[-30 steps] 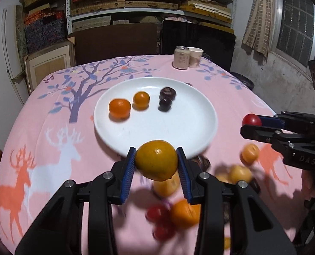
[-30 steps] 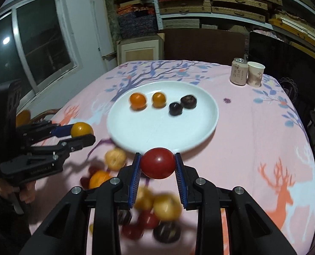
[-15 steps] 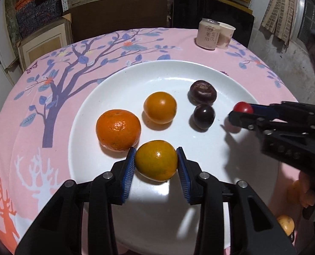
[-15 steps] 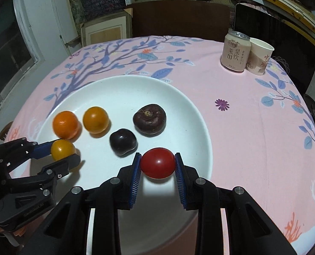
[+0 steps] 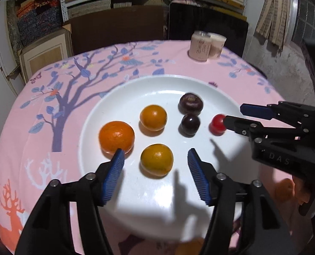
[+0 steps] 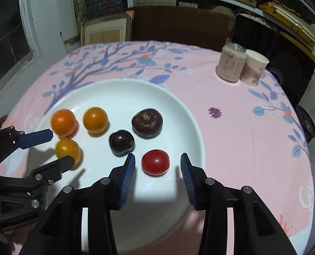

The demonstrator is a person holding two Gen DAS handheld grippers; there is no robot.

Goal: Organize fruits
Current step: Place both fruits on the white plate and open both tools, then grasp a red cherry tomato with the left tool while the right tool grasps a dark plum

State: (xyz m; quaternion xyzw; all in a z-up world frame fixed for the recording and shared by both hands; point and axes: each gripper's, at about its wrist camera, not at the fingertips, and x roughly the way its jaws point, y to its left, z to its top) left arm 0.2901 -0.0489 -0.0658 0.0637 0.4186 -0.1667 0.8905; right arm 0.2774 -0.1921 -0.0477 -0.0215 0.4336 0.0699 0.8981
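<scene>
We have just been opening both grippers over the white plate (image 5: 119,97). The left gripper (image 5: 155,158) has its fingers spread around the yellow-orange fruit (image 5: 156,159), without touching it. The right gripper (image 6: 157,162), at 3 o'clock of the left one, has its fingers spread around the red tomato (image 6: 155,162).

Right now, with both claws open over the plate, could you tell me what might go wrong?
The round red fruit sits free near the white plate rim, so it could roll off. The left claw pad nearly touches the big orange; withdrawing carelessly could nudge it. The yellow-orange fruit may roll too.
</scene>
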